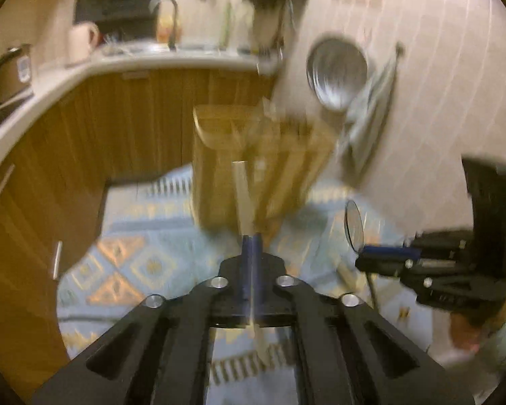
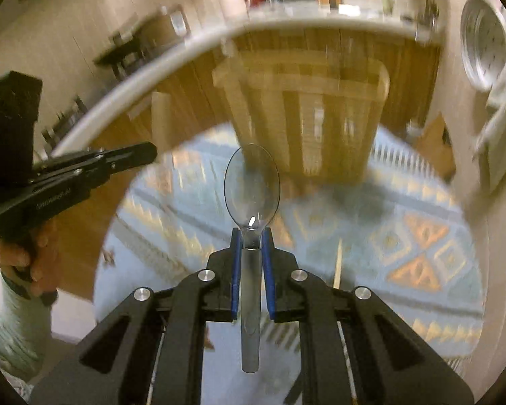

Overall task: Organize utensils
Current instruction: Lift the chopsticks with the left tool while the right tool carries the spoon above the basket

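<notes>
My left gripper (image 1: 252, 238) is shut on a pale wooden utensil (image 1: 243, 195) whose flat stick points up toward a wooden slatted utensil holder (image 1: 253, 162) on the patterned tablecloth. My right gripper (image 2: 252, 234) is shut on a clear plastic spoon (image 2: 252, 182), bowl forward, in front of the same holder (image 2: 303, 108). The right gripper with the spoon also shows in the left wrist view (image 1: 388, 253), to the right of the holder. The left gripper shows at the left in the right wrist view (image 2: 145, 155). Both views are blurred.
A round table with a blue and orange patterned cloth (image 2: 404, 236) carries the holder. A thin wooden stick (image 2: 337, 263) lies on the cloth. A curved wooden kitchen counter (image 1: 84, 128) is behind. A metal bowl (image 1: 337, 71) and a cloth (image 1: 371, 118) hang on the tiled wall.
</notes>
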`<state>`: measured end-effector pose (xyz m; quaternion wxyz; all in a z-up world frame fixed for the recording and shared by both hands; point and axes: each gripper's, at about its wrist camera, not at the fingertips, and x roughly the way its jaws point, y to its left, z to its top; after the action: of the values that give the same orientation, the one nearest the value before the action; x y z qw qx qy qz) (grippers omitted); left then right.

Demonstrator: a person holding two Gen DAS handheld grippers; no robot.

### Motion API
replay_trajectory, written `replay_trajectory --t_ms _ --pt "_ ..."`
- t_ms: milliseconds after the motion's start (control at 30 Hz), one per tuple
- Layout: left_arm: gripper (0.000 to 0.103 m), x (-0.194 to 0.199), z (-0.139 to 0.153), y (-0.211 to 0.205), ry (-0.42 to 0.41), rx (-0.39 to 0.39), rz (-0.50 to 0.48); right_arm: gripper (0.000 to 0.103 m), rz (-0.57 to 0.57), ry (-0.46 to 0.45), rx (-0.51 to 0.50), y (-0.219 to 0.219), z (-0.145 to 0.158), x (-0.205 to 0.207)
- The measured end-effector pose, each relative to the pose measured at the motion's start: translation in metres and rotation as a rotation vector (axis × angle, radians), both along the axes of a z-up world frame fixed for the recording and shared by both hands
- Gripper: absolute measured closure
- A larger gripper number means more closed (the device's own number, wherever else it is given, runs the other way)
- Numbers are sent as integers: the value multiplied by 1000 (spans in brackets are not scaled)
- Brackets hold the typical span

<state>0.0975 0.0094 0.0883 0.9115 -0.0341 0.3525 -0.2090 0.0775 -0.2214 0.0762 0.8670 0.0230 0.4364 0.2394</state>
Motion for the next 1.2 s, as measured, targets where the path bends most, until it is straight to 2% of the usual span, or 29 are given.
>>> replay_trajectory --t_ms 133,233,300,333,367,467,500,567,633,800,933,1033,1200 --pt "103 12 31 -2 -100 -68 48 93 -27 -94 70 -12 29 20" --pt "103 25 37 -2 -69 -89 27 93 -47 -98 82 -24 35 33" --pt "103 31 26 0 10 -95 -11 93 -49 -72 100 -31 30 37" --pt "98 40 18 -2 27 -95 -8 93 -56 -62 96 -35 25 39" --pt "85 44 5 -2 61 -87 5 93 -60 -51 95 -38 21 40" --pt "82 50 -27 0 135 -113 11 93 -72 -2 104 -43 7 41" --pt "81 52 -36 -2 151 -128 8 93 -76 8 100 -42 1 40" --pt "66 55 -46 -7 165 -129 6 93 -78 21 94 -43 -3 39" --pt "62 59 -54 -16 175 -115 8 93 -77 26 92 -43 -5 38" --pt "62 71 -66 -34 190 -9 36 93 -80 28 98 -43 -7 40" --pt "64 82 -72 -40 208 43 75 93 -78 35 99 -45 -13 44" --pt "93 88 -77 -42 237 39 75 93 -75 31 98 -44 -13 45" --pt "94 75 -71 -34 200 -2 76 93 -67 4 106 -44 -7 45"
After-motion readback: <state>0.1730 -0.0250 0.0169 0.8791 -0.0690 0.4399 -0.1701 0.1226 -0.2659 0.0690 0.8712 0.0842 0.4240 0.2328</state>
